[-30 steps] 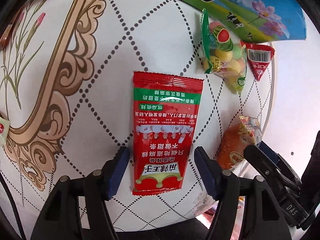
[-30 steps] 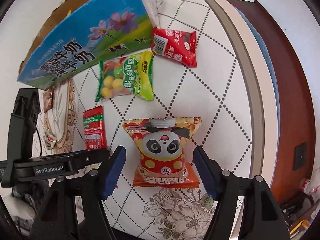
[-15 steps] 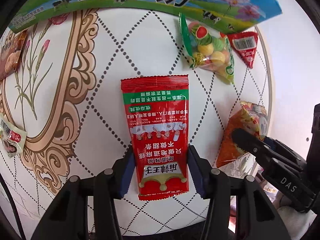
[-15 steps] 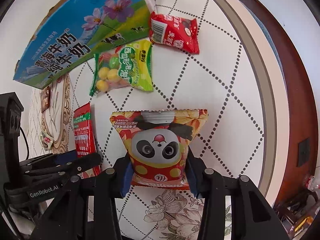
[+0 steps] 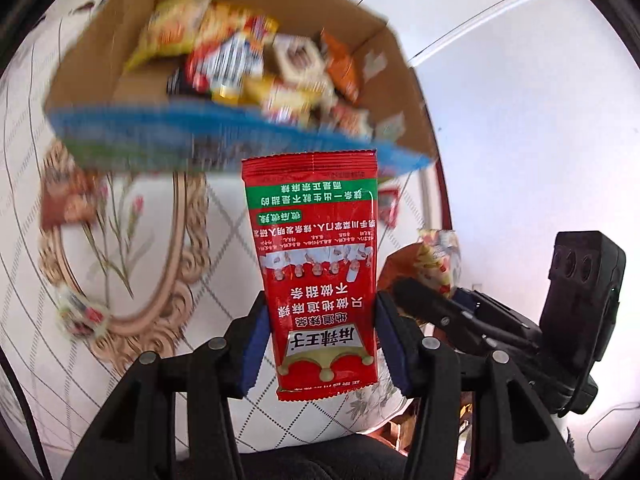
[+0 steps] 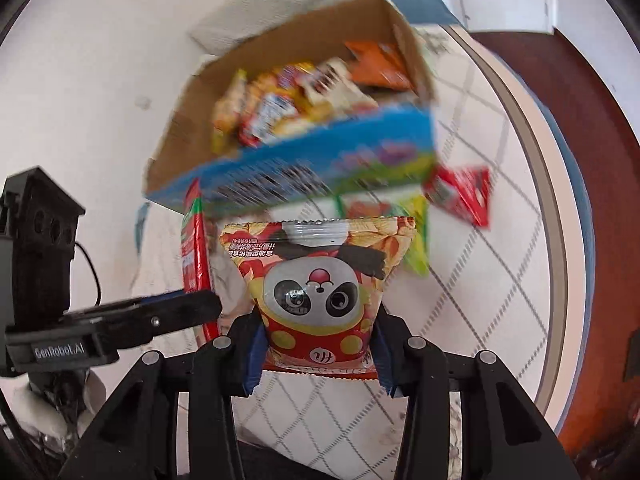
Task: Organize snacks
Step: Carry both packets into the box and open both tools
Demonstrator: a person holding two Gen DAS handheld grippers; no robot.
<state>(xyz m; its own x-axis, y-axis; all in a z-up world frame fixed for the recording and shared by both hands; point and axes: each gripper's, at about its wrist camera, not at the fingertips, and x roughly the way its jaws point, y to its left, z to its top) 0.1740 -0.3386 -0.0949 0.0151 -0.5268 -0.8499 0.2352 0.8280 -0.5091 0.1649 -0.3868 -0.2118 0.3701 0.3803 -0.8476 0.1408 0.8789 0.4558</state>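
Note:
My left gripper (image 5: 320, 340) is shut on a long red snack packet (image 5: 316, 264) with a green band, held clear above the table. My right gripper (image 6: 316, 344) is shut on a panda snack bag (image 6: 316, 280), also lifted off the cloth. Ahead of both stands an open cardboard box (image 5: 100, 76) with a blue printed front (image 6: 320, 176), holding several snack packs. In the left wrist view the right gripper (image 5: 432, 304) shows at the right with the panda bag (image 5: 436, 260). The right wrist view shows the left gripper (image 6: 192, 308) at the left with the red packet (image 6: 194, 248).
On the round white table with a diamond-dotted cloth (image 6: 492, 264) lie a red triangular packet (image 6: 464, 196) and a green candy bag (image 6: 416, 236) by the box. Two small packets lie at the left (image 5: 68, 204) (image 5: 78, 312). The table rim (image 6: 556, 216) curves at the right.
Both grippers closed on their packets, the red one and the panda bag, and lifted them off the table. The box interior with its snacks has come into view.

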